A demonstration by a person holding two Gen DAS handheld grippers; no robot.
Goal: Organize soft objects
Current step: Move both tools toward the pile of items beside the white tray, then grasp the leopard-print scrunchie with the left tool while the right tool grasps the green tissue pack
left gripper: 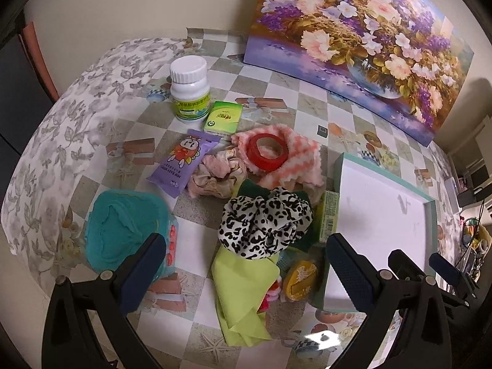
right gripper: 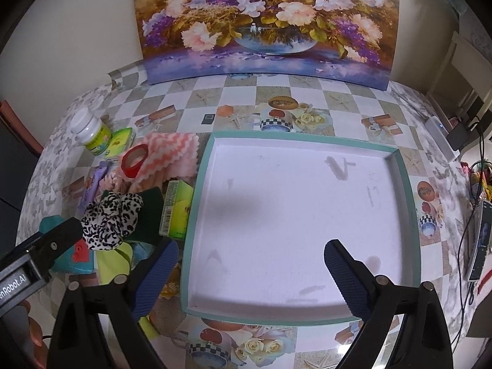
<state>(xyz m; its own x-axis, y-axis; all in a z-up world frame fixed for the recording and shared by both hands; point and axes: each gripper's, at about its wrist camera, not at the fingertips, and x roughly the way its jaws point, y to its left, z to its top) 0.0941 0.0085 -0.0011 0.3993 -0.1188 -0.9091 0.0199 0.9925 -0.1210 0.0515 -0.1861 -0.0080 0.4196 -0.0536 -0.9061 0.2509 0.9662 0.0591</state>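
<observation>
leopard-print scrunchie (left gripper: 264,223), 12 o'clock of left claw (left gripper: 240,264): light, limp; pinch bunched top. both claws apart, right claw (right gripper: 250,272) over tray (right gripper: 196,190).

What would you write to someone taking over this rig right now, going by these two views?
Left tongs: open, empty, hovering over the pile.
Right tongs: open, empty, hovering over the tray.
Pile lies left of the tray: leopard-print scrunchie on top, lime cloth below it, pink zigzag cloth with the red tape roll resting on it, teal cloth at the far left. White bottle stands behind.
Done: nothing; the tray holds no items.
Left: move the soft pieces, probably into the tray; the scrunchie looks the easiest first grab.
</observation>
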